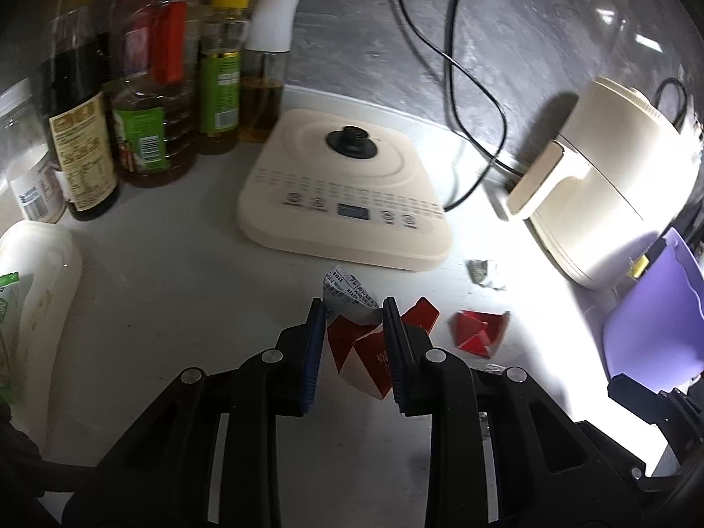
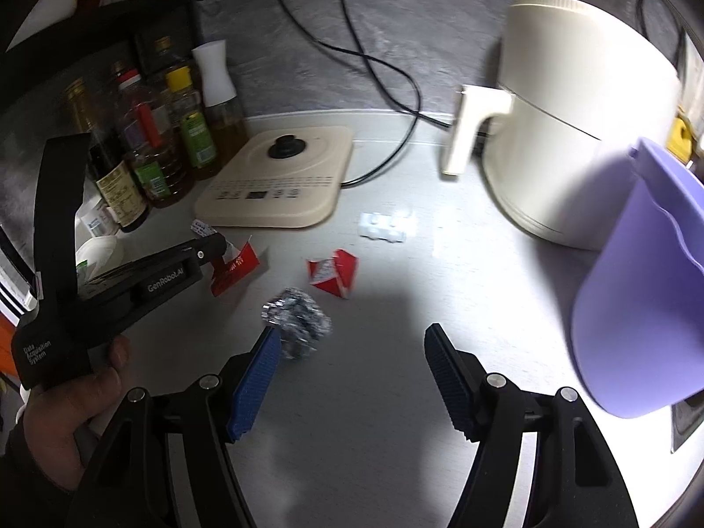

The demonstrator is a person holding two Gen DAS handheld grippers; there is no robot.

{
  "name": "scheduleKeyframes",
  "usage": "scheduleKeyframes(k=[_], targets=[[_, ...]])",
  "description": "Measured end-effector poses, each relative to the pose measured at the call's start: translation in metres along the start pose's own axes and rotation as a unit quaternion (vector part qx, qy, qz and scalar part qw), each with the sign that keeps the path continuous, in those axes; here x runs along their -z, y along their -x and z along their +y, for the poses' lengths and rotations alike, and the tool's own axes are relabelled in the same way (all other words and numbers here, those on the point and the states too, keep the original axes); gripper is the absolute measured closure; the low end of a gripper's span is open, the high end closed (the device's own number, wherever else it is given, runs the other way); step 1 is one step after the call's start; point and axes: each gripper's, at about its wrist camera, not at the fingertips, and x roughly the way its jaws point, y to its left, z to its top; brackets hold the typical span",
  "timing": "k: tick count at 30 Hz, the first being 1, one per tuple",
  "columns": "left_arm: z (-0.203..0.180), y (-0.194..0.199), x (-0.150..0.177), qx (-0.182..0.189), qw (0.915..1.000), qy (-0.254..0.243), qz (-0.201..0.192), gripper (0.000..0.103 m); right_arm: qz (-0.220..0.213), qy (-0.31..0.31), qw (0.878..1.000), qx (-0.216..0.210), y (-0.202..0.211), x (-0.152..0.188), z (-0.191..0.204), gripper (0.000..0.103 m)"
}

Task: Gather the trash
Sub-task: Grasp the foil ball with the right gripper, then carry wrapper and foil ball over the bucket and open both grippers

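My left gripper (image 1: 352, 308) is closed around a crumpled red and white paper wrapper (image 1: 363, 354) on the white counter; it also shows in the right wrist view (image 2: 233, 268) under the left gripper (image 2: 215, 244). A second red wrapper (image 1: 477, 330) lies to its right, also seen in the right wrist view (image 2: 334, 273). A foil ball (image 2: 299, 317) lies just ahead of my open right gripper (image 2: 352, 339), close to its left finger. A small white blister pack (image 2: 385, 225) lies farther back. A purple bin (image 2: 642, 299) stands at the right.
A cream induction cooker (image 1: 347, 189) sits in the middle back, with oil and sauce bottles (image 1: 149, 88) to its left. A cream air fryer (image 2: 572, 119) stands at the back right. Black cables (image 2: 374, 66) run along the wall.
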Motion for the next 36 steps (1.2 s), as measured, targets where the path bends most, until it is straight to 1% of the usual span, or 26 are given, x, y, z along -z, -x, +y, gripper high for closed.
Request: scheduleKeyframes(k=[3, 7, 13, 15, 16, 17, 18, 19, 22, 27, 31, 36], targets=[[0.004, -0.001, 0.000, -0.005, 1.0000, -0.004, -0.003, 0.076, 0.005, 0.002, 1.000, -0.006, -0.008, -0.003, 0.007, 0.037], [0.004, -0.001, 0.002, 0.002, 1.0000, -0.007, -0.002, 0.076, 0.010, 0.003, 1.000, -0.013, -0.020, -0.008, 0.015, 0.037], [0.005, -0.003, 0.002, 0.002, 0.9999, -0.010, 0.000, 0.076, 0.024, -0.019, 0.999, -0.028, -0.041, -0.011, 0.011, 0.039], [0.005, -0.004, 0.001, 0.003, 0.9999, -0.012, 0.002, 0.076, 0.030, -0.019, 0.998, -0.044, -0.050, -0.010, 0.012, 0.047], [0.004, -0.005, 0.001, 0.003, 0.9999, -0.013, 0.003, 0.076, 0.031, -0.017, 0.998, -0.059, -0.053, -0.009, 0.013, 0.058], [0.004, -0.006, 0.000, 0.004, 0.9999, -0.014, 0.004, 0.076, 0.027, -0.015, 0.997, -0.071, -0.055, -0.009, 0.014, 0.062], [0.003, -0.006, 0.000, 0.004, 0.9999, -0.016, 0.004, 0.076, 0.025, -0.009, 0.998, -0.064, -0.054, -0.010, 0.017, 0.067], [0.003, -0.006, -0.001, 0.004, 0.9998, -0.017, 0.004, 0.076, 0.023, -0.001, 0.998, -0.055, -0.053, -0.012, 0.019, 0.071], [0.002, -0.008, -0.003, 0.004, 0.9998, -0.019, 0.004, 0.076, 0.024, -0.003, 0.998, -0.056, -0.053, -0.012, 0.016, 0.072], [-0.006, -0.010, -0.006, 0.008, 0.9997, -0.024, 0.003, 0.076, 0.018, -0.018, 0.998, -0.050, -0.046, -0.011, 0.000, 0.072], [-0.016, -0.009, -0.009, 0.012, 0.9996, -0.027, 0.003, 0.076, 0.007, -0.024, 0.999, -0.047, -0.036, -0.013, -0.010, 0.072], [-0.034, 0.002, -0.017, 0.016, 0.9991, -0.039, -0.007, 0.076, -0.013, -0.033, 0.998, -0.046, -0.015, -0.019, -0.025, 0.072]])
